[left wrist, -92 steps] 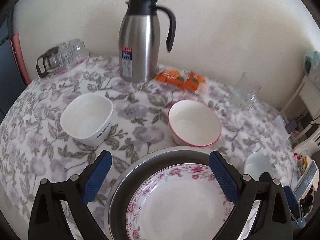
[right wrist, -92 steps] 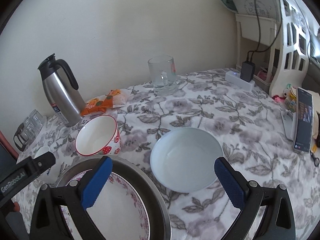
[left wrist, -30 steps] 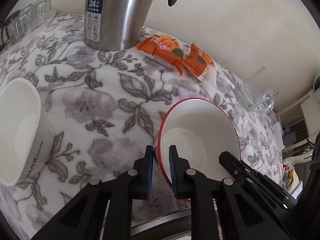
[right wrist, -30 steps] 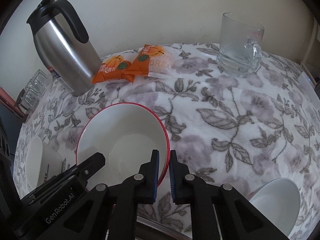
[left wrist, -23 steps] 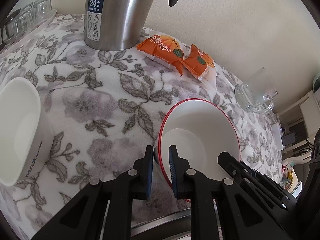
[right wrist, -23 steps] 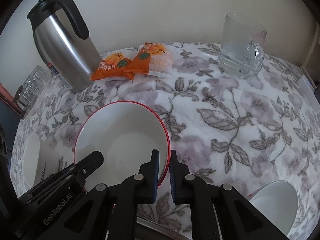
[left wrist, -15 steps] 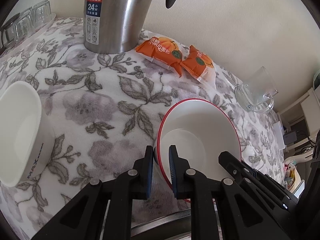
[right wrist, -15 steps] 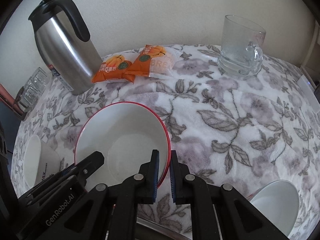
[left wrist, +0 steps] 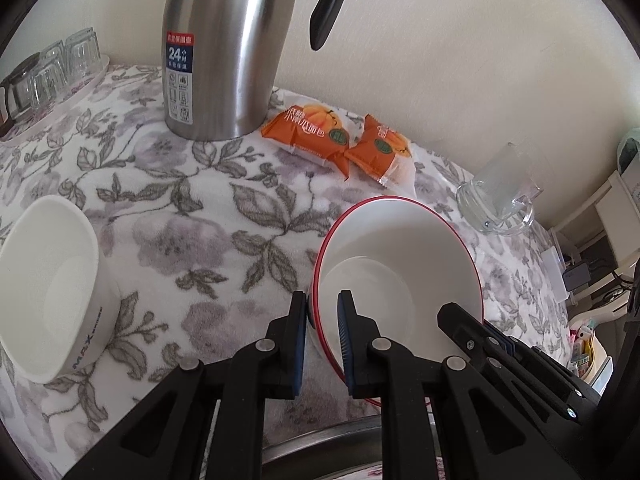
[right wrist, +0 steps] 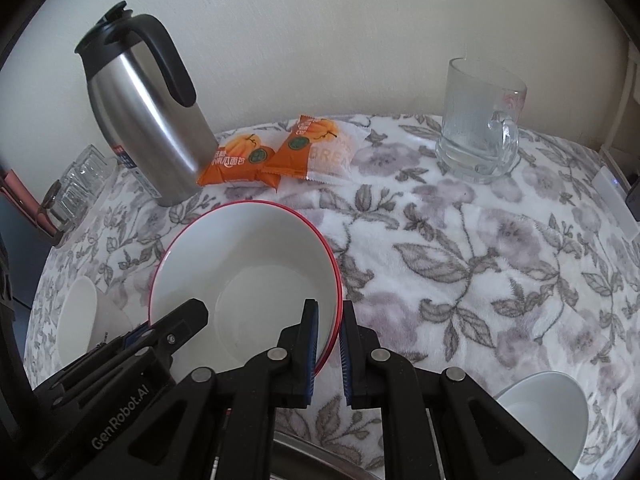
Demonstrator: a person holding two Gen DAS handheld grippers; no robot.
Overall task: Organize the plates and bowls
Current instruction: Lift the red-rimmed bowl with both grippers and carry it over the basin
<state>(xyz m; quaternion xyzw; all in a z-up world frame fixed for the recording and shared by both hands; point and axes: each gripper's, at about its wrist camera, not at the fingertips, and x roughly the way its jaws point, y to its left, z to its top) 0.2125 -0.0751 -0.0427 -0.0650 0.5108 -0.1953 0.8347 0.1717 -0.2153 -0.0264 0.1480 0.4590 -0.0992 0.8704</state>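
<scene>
I have both grippers, left gripper (left wrist: 323,334) and right gripper (right wrist: 329,344), clamped on the red-rimmed bowl (right wrist: 244,276), lifted but unstacked; the other bowls wait.

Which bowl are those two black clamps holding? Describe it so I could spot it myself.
Find the tall steel jug at the back of the flowered tablecloth; orange snack packets lie beside it. Just in front of them is the red-rimmed bowl, white inside. The other bowls nearby have no red rim.
</scene>
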